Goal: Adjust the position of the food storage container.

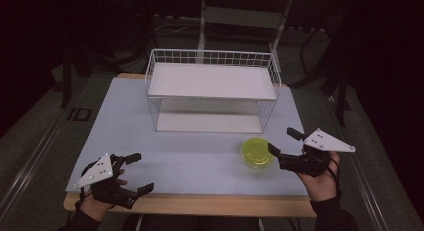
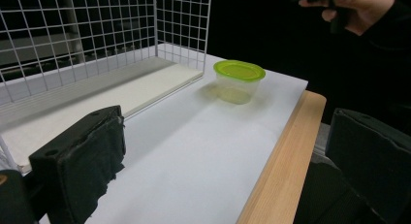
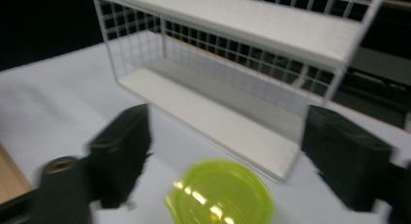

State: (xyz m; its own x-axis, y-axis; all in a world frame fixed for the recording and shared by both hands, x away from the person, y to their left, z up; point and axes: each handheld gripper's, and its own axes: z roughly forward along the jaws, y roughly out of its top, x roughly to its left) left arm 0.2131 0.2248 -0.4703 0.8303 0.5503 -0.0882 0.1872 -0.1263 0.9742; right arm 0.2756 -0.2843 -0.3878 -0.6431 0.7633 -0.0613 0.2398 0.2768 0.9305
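A small clear tub with a lime-green lid point(image 1: 257, 152) point(image 2: 239, 80) point(image 3: 220, 195) stands on the white tabletop, just in front of the rack's right end. My right gripper point(image 1: 283, 141) point(image 3: 228, 153) is open right beside it, jaws spread to either side of the lid without touching it. My left gripper point(image 1: 140, 173) point(image 2: 228, 151) is open and empty near the table's front left corner, far from the tub. A white wire rack point(image 1: 212, 91) point(image 2: 92, 54) point(image 3: 232, 54) with two shelves stands at the back middle.
The wooden front edge point(image 1: 200, 203) point(image 2: 281, 156) borders the white tabletop point(image 1: 190, 156). Dark floor and furniture legs surround the table. Both rack shelves are bare.
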